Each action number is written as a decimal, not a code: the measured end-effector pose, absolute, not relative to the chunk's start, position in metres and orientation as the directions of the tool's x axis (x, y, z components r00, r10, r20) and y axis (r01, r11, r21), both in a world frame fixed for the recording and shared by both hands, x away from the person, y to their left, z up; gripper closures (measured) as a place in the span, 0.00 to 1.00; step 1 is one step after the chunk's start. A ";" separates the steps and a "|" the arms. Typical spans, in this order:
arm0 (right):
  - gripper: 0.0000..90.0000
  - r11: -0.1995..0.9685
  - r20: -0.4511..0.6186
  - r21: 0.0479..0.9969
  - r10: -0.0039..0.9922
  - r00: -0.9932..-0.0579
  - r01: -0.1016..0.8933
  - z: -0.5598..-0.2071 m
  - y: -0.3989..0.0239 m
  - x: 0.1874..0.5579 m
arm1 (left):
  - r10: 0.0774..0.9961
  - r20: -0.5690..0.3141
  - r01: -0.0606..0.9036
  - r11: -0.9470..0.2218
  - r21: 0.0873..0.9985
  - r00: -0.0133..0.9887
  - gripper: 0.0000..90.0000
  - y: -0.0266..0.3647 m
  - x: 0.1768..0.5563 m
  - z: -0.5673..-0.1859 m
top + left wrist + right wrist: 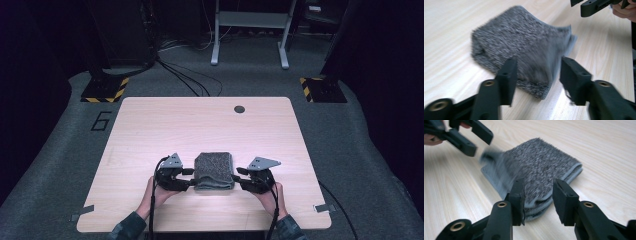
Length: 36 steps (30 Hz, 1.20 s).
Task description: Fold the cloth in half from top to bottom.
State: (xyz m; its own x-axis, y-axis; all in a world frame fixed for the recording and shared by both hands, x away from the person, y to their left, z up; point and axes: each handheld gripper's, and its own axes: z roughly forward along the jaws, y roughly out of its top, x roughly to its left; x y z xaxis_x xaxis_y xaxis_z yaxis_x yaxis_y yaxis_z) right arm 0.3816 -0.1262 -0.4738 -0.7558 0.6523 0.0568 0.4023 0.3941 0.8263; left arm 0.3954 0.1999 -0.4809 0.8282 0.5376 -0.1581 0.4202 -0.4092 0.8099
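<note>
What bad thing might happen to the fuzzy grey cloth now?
1. The folded grey cloth has loose layers at its edge, and one corner looks lifted and blurred; it might flop open.
2. The left tongs and right tongs stand open very close to it, so a jaw might snag and drag it.

Both hand-held grippers (187,178) (239,177) seemingly parted

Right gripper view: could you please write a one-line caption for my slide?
Open right gripper at the near corner of a folded grey towel on the wooden table, left gripper at the far corner.
</note>
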 end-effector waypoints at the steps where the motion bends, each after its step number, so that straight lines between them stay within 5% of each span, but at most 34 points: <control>1: 0.60 0.386 0.058 0.824 0.672 -0.738 0.415 -0.472 -0.125 0.387 | 0.557 -0.156 0.428 -0.400 0.810 0.816 0.45 0.202 0.397 -0.479; 5: 0.51 0.388 0.045 0.811 0.704 -0.709 0.437 -0.474 -0.118 0.396 | 0.628 -0.145 0.464 -0.379 0.801 0.764 0.39 0.198 0.408 -0.481; 12: 0.34 0.489 0.005 0.705 0.720 -0.694 0.513 -0.503 -0.096 0.410 | 0.638 -0.045 0.466 -0.510 0.723 0.769 0.28 0.175 0.409 -0.501; 36: 0.22 0.470 0.010 0.704 0.743 -0.670 0.532 -0.520 -0.107 0.403 | 0.626 -0.028 0.467 -0.552 0.691 0.780 0.26 0.184 0.404 -0.517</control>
